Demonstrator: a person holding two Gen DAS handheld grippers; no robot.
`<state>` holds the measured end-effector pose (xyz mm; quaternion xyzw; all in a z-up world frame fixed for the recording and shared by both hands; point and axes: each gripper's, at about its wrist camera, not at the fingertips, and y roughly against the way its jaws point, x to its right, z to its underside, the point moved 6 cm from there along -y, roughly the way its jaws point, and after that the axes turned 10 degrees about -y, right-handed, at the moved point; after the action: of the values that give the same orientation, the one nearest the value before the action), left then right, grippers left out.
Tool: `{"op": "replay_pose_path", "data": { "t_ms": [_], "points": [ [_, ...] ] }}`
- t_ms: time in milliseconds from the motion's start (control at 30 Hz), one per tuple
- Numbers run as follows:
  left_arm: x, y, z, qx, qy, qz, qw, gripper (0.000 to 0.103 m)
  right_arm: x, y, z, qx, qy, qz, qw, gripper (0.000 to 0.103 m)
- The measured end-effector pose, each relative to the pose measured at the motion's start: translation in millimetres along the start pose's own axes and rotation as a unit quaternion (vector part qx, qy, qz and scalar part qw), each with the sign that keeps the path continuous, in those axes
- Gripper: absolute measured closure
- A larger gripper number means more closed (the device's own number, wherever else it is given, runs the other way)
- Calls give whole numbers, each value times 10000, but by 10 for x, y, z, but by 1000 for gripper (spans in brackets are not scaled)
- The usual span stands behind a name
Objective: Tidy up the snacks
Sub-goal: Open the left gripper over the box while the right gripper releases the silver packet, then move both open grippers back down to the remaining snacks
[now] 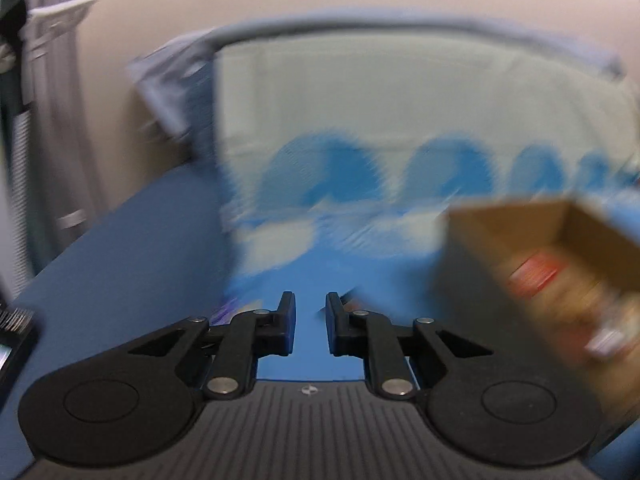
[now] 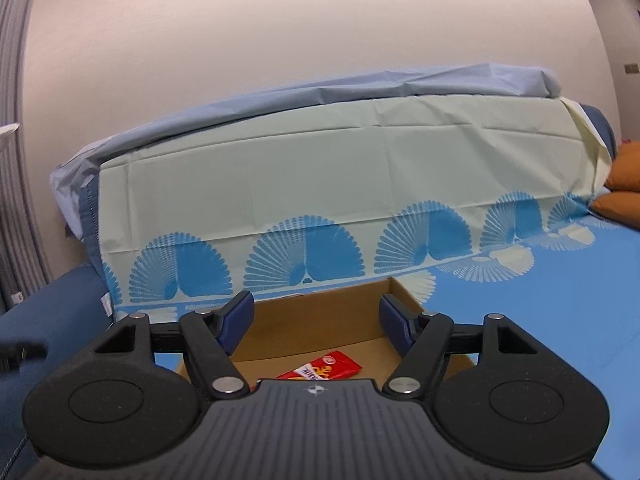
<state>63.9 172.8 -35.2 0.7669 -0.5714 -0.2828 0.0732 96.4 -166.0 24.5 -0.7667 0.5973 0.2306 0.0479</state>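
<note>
My right claw hangs over the cardboard box, which sits on the sheet-covered seat. A snack packet lies on the box floor. Behind the box rises the draped backrest, with cushions at its right end. From my left claw, the box sits ahead to the right.

Left gripper sits low over the blue cloth with its jaws nearly together and nothing between them. The cardboard box is off to the right, tilted and badly smeared. There's something red inside, probably a snack packet.
</note>
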Motion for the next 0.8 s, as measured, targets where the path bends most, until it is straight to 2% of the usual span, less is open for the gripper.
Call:
{"op": "replay_pose_path", "data": {
  "t_ms": [67, 100, 133, 167, 200, 267, 433, 600, 633, 700, 800],
  "points": [
    [-112, -78, 352, -260, 18, -336, 9991, 86, -89, 31, 25, 2, 101, -97, 9999, 42],
    [-164, -107, 414, -396, 66, -411, 9983, 86, -137, 46, 45, -12, 158, -157, 9998, 49],
    [-179, -92, 406, -254, -7, -560, 9981, 86, -190, 57, 67, -43, 216, -238, 9995, 53],
    [-165, -98, 421, -185, -158, -747, 9969, 86, -231, 70, 80, -69, 247, -307, 9992, 59],
    [-118, -172, 462, -328, -391, -893, 9947, 85, -269, 83, 94, -93, 270, -370, 9989, 60],
    [-65, -306, 516, -542, -583, -982, 9920, 85, -344, 88, 116, -127, 325, -462, 9983, 60],
    [-122, -729, 684, -1059, -605, -1263, 9845, 80, -460, 44, 159, -216, 412, -515, 9976, 60],
    [-268, -1150, 939, -1781, -445, -1571, 9704, 77, -552, 12, 220, -298, 523, -549, 9967, 60],
    [-270, -1191, 948, -1798, -490, -1614, 9691, 77, -580, 3, 233, -310, 564, -563, 9963, 60],
    [-243, -1259, 956, -1818, -651, -1707, 9662, 70, -621, -8, 255, -331, 632, -595, 9957, 60],
    [-236, -1342, 955, -1863, -761, -1830, 9623, 70, -681, -28, 290, -373, 730, -629, 9946, 60]
  ]
}}
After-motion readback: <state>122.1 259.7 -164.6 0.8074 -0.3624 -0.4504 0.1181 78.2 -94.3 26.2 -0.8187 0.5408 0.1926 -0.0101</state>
